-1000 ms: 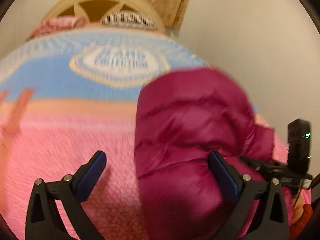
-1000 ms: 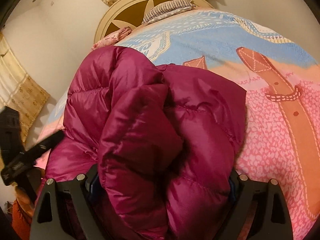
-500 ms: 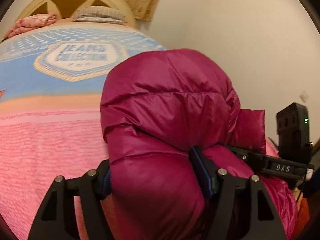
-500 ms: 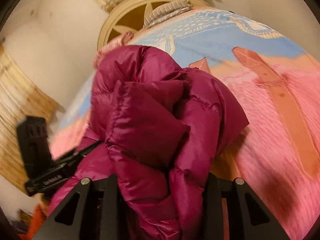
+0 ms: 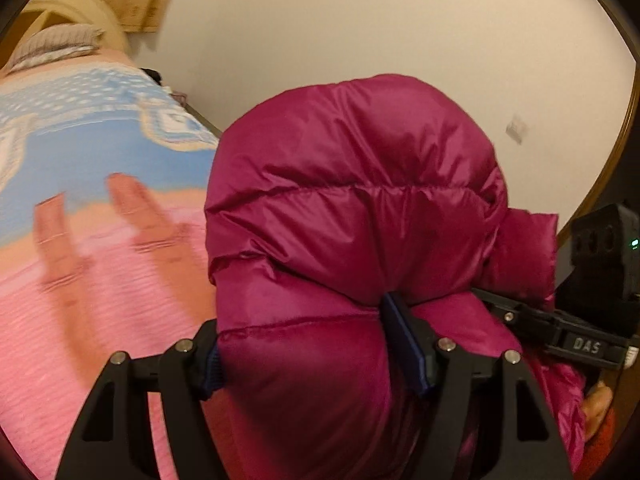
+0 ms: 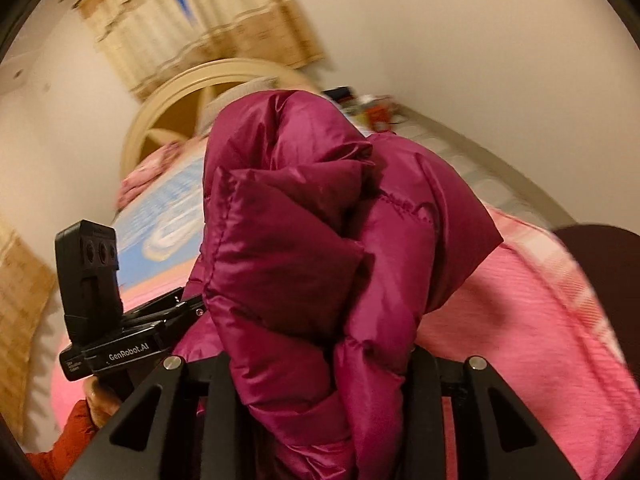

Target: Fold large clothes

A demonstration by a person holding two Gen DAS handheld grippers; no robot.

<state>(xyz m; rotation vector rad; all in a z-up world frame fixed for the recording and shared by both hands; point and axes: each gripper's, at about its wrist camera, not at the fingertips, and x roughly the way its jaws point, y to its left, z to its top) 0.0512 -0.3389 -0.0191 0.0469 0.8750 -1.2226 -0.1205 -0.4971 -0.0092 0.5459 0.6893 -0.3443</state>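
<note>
Both grippers, left, right, clamping magenta jacket

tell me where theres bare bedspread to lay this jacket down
Free: the pink bedspread left of the magenta jacket, and the pink stretch on its right. Crowded: the far bedside clutter near the pillow.

The left gripper is clamped on the magenta jacket. The right gripper grips it too, close alongside.
</note>
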